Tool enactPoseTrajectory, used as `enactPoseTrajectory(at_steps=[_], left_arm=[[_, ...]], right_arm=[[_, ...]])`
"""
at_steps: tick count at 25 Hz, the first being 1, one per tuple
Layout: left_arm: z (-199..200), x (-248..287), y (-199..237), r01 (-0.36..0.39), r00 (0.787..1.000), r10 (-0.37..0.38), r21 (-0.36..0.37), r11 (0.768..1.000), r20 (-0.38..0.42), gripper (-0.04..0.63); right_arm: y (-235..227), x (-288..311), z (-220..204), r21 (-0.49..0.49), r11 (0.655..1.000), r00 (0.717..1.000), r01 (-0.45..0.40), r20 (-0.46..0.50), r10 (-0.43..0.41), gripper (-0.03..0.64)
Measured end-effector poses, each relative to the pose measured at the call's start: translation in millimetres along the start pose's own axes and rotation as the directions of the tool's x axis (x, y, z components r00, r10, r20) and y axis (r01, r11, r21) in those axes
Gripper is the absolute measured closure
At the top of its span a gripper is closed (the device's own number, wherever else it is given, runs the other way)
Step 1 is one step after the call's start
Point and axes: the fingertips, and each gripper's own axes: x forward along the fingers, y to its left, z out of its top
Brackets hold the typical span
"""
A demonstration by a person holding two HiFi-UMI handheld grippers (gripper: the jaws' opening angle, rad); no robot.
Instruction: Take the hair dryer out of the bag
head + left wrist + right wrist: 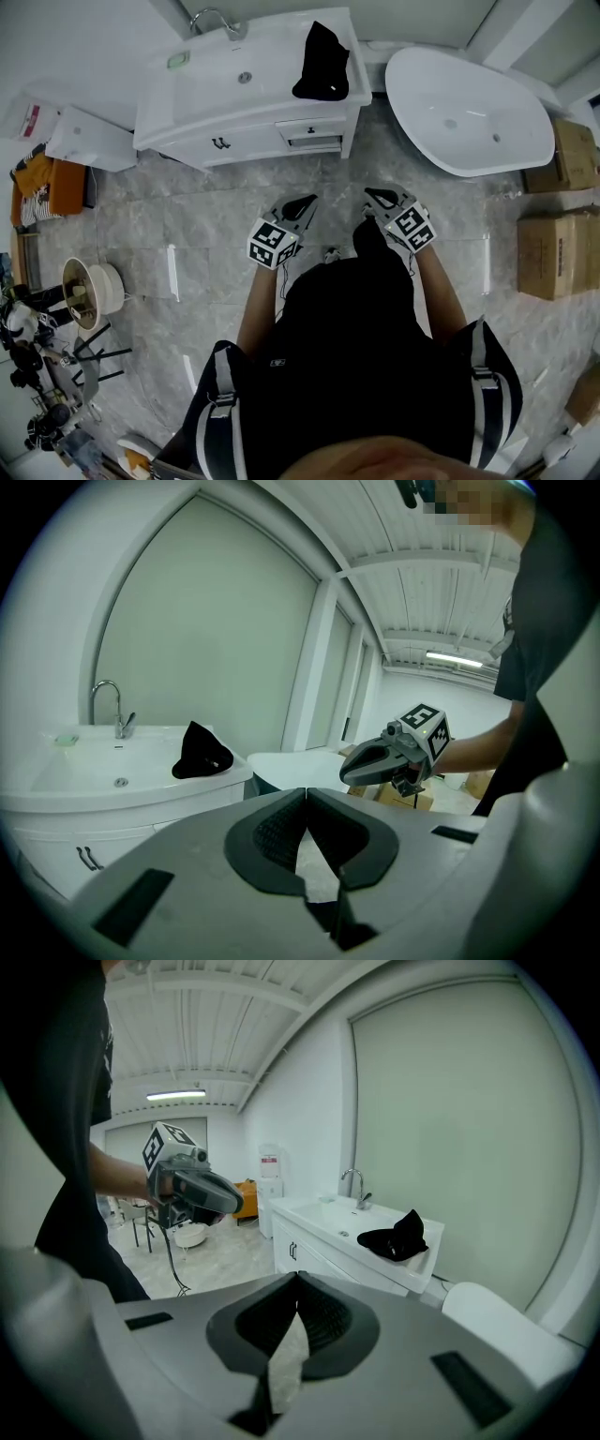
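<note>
While the black bag (322,64) lies slumped at the right end of the white counter (272,89), beside the sink basin (225,80) and touched by nothing, a person stands well back on the grey tiled floor (206,225) with the left claw (307,201) and the right claw (372,194) held side by side in front of the body, both aimed toward the vanity. Each claw is pressed fully together with nothing between its pads, a posture that likely suits an approach not yet begun. No hair dryer is visible; it is presumably inside the bag, whose dark folded cloth hides its contents. A white bathtub (469,112) to the right shows only its drain, and the cardboard boxes (553,253) beyond it are shut.
</note>
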Motion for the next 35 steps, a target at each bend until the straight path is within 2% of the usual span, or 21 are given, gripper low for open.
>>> enactPoseTrajectory(at_steps=[5,11,18,25,35], left_arm=[[2,8,8,-0.01,1.0,0.01,-0.005,1.0,-0.015,0.578],[-2,24,21,-0.036,0.998,0.035,-0.017,0.999,-0.051,0.578],[5,53,40,-0.079,0.993,0.079,-0.001,0.997,-0.09,0.578],[27,93,51,-0.11,0.99,0.107,-0.027,0.994,-0.093,0.578],[30,125,64,-0.191,0.971,0.185,-0.024,0.981,-0.15,0.578]], right_arm=[[-16,8,6,-0.001,1.0,1.0,-0.008,0.004,0.008,0.558],[-38,23,-9,0.0,1.0,0.998,-0.021,-0.066,0.021,0.558],[-70,35,-7,-0.003,0.998,0.996,-0.063,-0.065,0.062,0.558],[-113,39,-6,-0.028,0.993,0.991,-0.115,-0.078,0.112,0.558],[-172,50,-4,-0.015,0.985,0.984,-0.173,-0.055,0.172,0.558]])
